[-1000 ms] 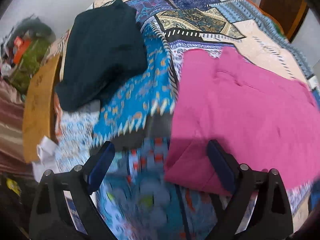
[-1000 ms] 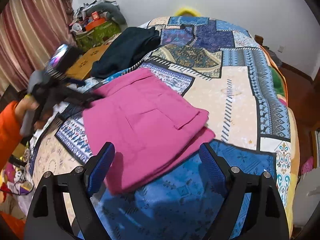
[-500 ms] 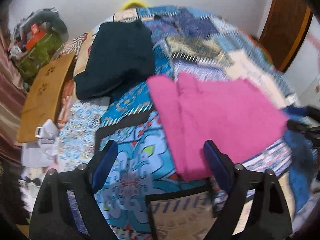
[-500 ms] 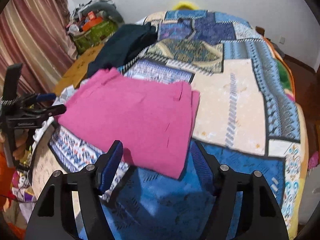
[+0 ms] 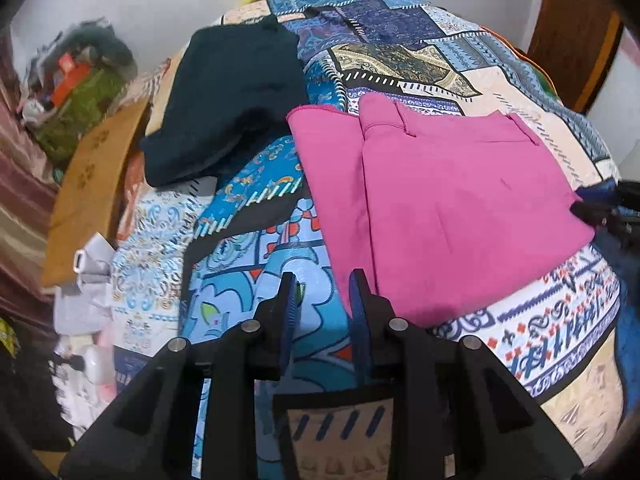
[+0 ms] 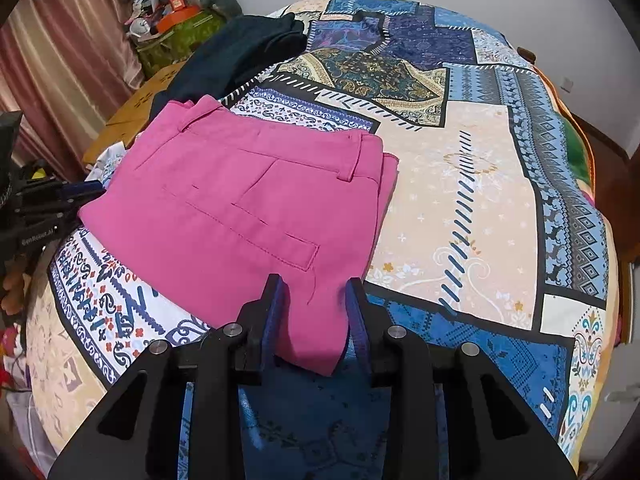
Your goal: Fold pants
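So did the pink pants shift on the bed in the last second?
Yes. The pink pants have turned and slid away from the dark garment; their waistband now faces the far end of the quilt.

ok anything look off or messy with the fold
Nothing stands out. The pink pants lie flat in a folded stack on the bedspread, with a lower layer peeking out a little at one edge. The dark garment lies apart from them.
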A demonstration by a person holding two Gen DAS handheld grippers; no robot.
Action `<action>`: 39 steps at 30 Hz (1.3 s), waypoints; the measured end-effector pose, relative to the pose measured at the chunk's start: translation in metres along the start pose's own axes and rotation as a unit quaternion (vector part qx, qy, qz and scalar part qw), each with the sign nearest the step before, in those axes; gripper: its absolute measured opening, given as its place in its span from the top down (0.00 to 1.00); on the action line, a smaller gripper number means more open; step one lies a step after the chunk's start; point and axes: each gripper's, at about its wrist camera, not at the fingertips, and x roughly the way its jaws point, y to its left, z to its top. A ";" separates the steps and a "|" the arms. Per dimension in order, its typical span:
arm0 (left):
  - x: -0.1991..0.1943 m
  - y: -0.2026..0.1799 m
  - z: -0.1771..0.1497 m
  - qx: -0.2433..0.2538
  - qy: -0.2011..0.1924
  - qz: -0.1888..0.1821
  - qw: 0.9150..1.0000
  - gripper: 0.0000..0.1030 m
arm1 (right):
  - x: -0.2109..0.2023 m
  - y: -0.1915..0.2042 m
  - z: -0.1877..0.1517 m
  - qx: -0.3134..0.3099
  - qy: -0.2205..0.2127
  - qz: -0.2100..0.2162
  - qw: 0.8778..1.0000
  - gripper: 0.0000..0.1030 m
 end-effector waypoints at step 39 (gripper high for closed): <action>0.037 0.024 0.066 -0.015 0.021 -0.106 0.994 0.33 | 0.043 -0.038 0.039 0.069 0.052 0.050 0.995 0.45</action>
